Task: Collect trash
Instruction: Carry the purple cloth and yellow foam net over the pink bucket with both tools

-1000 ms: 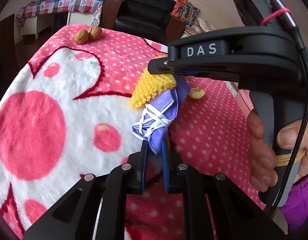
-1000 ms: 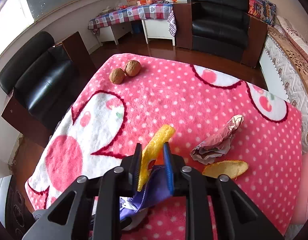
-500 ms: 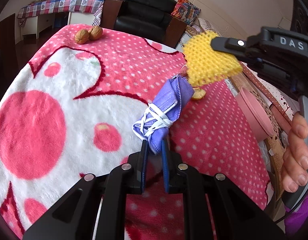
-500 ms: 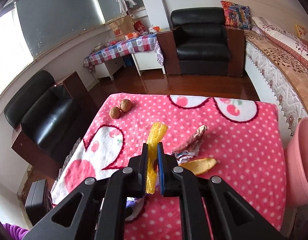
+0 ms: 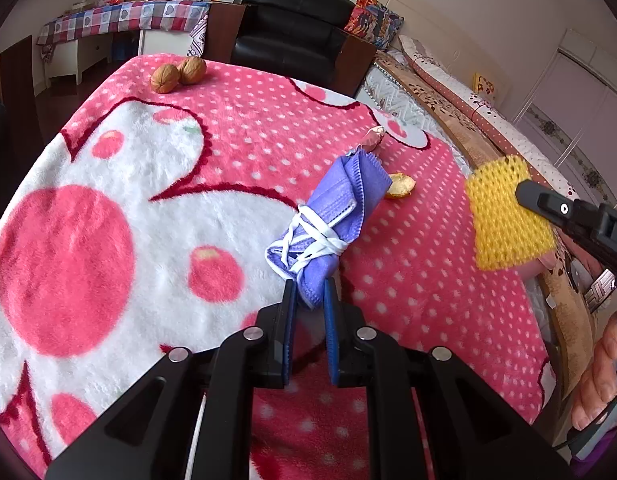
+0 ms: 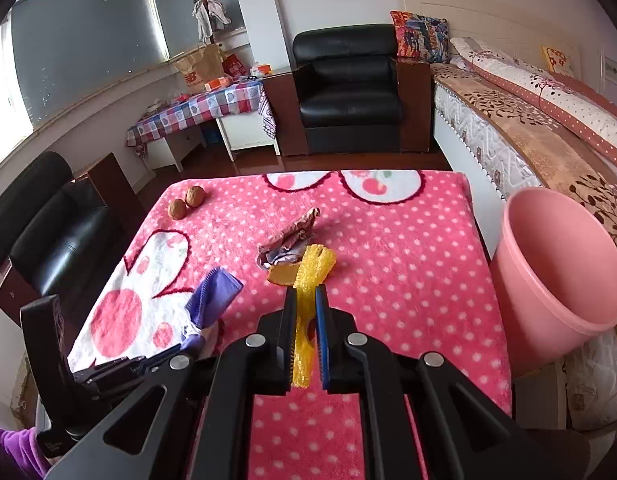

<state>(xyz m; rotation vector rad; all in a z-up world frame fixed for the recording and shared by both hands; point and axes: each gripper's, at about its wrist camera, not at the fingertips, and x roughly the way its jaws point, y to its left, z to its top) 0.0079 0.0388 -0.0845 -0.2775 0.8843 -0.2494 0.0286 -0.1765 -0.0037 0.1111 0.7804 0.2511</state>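
My left gripper [image 5: 308, 292] is shut on a rolled purple face mask [image 5: 332, 216] tied with its white straps, held above the pink blanket [image 5: 148, 184]; the mask also shows in the right wrist view [image 6: 212, 300]. My right gripper [image 6: 305, 296] is shut on a yellow foam net [image 6: 312, 272], which shows at the right in the left wrist view [image 5: 504, 212]. A crumpled foil wrapper [image 6: 292, 236] and an orange peel piece [image 6: 282, 274] lie on the blanket. A pink bin [image 6: 556, 264] stands off the blanket's right edge.
Two walnuts [image 6: 186, 202] lie at the blanket's far left corner. A black armchair [image 6: 348, 84] stands behind, another black chair [image 6: 40, 216] at the left, and a bed [image 6: 548, 120] along the right.
My right gripper has lifted the yellow foam net up and away to the right, toward the pink bin's side. The left gripper with the mask has stayed still.
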